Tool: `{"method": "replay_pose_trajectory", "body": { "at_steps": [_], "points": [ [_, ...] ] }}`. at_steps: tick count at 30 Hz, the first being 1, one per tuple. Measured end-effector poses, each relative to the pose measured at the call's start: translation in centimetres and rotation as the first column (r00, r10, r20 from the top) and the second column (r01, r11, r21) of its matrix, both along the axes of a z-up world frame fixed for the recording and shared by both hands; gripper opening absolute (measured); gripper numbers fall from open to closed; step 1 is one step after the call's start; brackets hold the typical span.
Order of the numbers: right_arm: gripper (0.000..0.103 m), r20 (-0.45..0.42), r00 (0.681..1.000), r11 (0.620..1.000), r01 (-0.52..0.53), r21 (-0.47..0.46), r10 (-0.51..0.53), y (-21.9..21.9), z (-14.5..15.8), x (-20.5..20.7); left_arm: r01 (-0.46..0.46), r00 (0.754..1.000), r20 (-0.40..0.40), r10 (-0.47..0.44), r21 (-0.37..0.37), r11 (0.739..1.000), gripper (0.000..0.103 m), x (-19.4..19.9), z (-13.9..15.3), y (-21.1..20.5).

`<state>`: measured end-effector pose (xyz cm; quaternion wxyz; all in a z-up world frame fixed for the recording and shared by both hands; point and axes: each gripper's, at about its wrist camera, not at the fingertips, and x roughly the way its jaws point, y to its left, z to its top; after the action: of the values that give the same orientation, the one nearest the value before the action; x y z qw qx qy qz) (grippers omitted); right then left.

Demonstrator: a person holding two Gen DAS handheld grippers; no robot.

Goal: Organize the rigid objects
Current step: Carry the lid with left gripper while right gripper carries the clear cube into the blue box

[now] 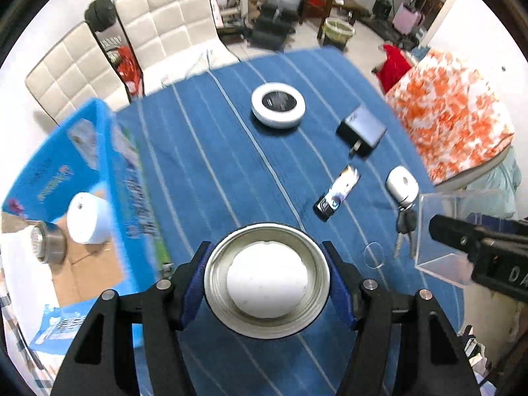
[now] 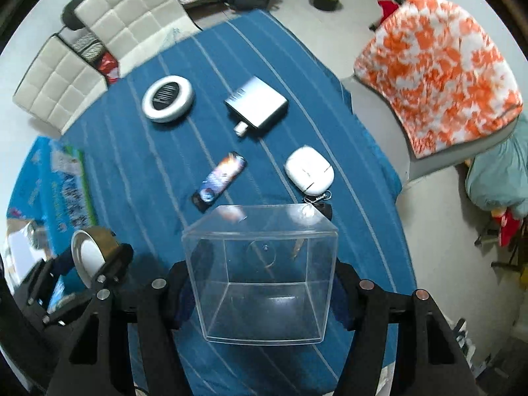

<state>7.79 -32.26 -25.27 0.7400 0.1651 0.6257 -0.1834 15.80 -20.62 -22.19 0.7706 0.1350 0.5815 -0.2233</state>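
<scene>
Left gripper (image 1: 267, 280) clamped on metal cup (image 1: 267, 280), right gripper (image 2: 262, 283) on clear box (image 2: 262, 274), both above striped cloth (image 1: 214, 165). Best kept level and carried leftward over blue carton (image 1: 82, 171). Beyond: lighter (image 2: 219, 181), white fob (image 2: 309, 169), charger (image 2: 255, 105), ring light (image 2: 168, 98), clear of path.

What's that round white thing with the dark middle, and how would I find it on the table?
Start at the blue striped tablecloth and look to its far end, near the two cream padded chairs. There lies a flat white ring with a dark centre, left of the grey plug adapter. It is the only round, ring-shaped item lying on the cloth.
</scene>
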Motion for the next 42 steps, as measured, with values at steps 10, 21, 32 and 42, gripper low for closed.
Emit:
{"method": "replay_pose_trajectory", "body": {
  "at_steps": [10, 21, 32, 42],
  "points": [
    [0.067, 0.127, 0.981, 0.989, -0.145, -0.035, 0.148, 8.2, 7.2, -1.7, -0.085, 0.987, 0.138, 0.088, -0.03, 0.996, 0.062, -1.8, 7.0, 7.8],
    [0.067, 0.222, 0.901, 0.928, -0.37, -0.053, 0.372, 22.4, 11.0, -1.2, -0.291, 0.931, 0.208, 0.301, -0.075, 0.954, 0.062, -3.6, 11.5, 20.6],
    [0.067, 0.228, 0.848, 0.873, -0.487, -0.018, 0.477, 32.2, 11.0, -0.5, -0.416, 0.877, 0.203, 0.435, -0.131, 0.9, 0.062, -2.8, 12.8, 29.8],
    [0.067, 0.155, 0.878, 0.864, -0.475, 0.168, 0.452, 34.8, 2.5, 7.3, -0.456, 0.89, -0.034, 0.455, -0.111, 0.883, 0.062, 4.6, 3.2, 34.3]
  ]
}}
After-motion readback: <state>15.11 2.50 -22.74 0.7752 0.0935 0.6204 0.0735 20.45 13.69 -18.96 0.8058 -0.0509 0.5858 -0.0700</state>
